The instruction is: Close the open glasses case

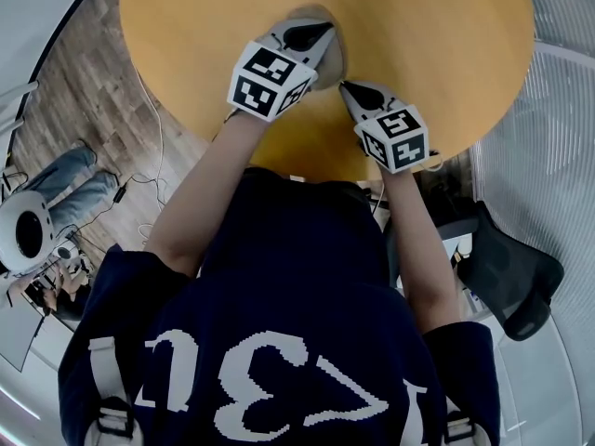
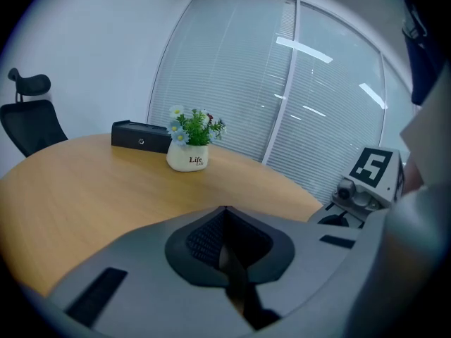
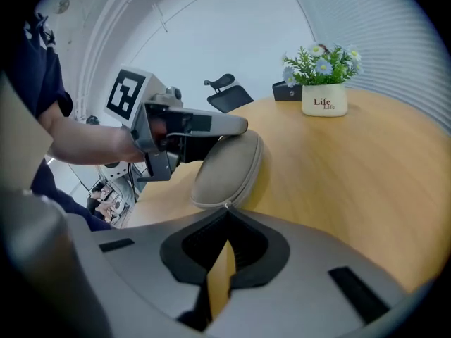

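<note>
A grey oval glasses case [image 3: 229, 167] with a zip round its seam lies on the round wooden table [image 1: 204, 45], lid down. In the head view the case [image 1: 335, 59] shows partly under my left gripper [image 1: 321, 30]. That left gripper [image 3: 239, 125] lies along the top of the case, jaws shut with nothing between them; its own view [image 2: 225, 210] shows only table beyond its tips. My right gripper [image 3: 227, 211] is at the case's near end, its tips closed on the small zipper pull [image 3: 226, 204]. From above, the right gripper [image 1: 346, 86] sits just right of the case.
A white pot of flowers [image 2: 188, 158] and a black box [image 2: 141, 136] stand at the table's far side. A black office chair [image 2: 32, 122] is beyond the table, another [image 1: 511, 268] on the floor to my right. Window blinds [image 2: 296, 104] run behind.
</note>
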{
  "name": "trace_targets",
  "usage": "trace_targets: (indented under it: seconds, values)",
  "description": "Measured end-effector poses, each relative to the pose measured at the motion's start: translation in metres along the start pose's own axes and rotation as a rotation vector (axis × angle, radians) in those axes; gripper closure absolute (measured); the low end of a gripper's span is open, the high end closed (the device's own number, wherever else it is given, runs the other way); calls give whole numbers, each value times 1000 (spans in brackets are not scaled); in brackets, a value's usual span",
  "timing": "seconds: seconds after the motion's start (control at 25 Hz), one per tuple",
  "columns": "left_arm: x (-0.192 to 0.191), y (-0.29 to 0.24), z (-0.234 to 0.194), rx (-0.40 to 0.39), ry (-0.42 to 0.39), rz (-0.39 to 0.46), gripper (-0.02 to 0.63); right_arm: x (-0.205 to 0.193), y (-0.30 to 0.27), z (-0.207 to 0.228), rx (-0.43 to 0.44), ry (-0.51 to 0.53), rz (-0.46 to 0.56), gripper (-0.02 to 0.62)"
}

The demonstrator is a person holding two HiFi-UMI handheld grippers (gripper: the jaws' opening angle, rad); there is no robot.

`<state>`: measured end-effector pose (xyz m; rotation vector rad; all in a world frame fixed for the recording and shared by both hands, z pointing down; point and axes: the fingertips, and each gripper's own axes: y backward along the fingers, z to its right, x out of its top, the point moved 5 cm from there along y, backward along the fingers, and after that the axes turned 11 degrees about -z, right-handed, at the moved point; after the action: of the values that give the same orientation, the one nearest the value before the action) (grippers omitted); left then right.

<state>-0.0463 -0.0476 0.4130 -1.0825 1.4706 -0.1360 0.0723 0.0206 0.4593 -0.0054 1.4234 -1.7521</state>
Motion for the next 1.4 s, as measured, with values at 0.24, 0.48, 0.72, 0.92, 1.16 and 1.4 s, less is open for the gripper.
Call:
trace_targets:
  seconds: [0.24,0.48,0.72,0.92,1.16,1.4]
  values:
    - [-1,0,4,9,-32,16,594,-1,7,7,-33,-31,45,572]
    - [-2,-4,8,31,-102,2,594,3,8,24,-60,-95,53,572]
    - [2,-5,15,-2,-109,16,594,8,17,43,-60,-126,45,572]
    - [0,-7,11,-19,-108,5,594,27,33,64,-109,27,65,574]
    - [-2,-9,14,-38,-96,4,592,26,31,55,31,327,-139,568]
    - [-1,-7,10,-52,-96,1,593,27,8,38,150,538,-273,484]
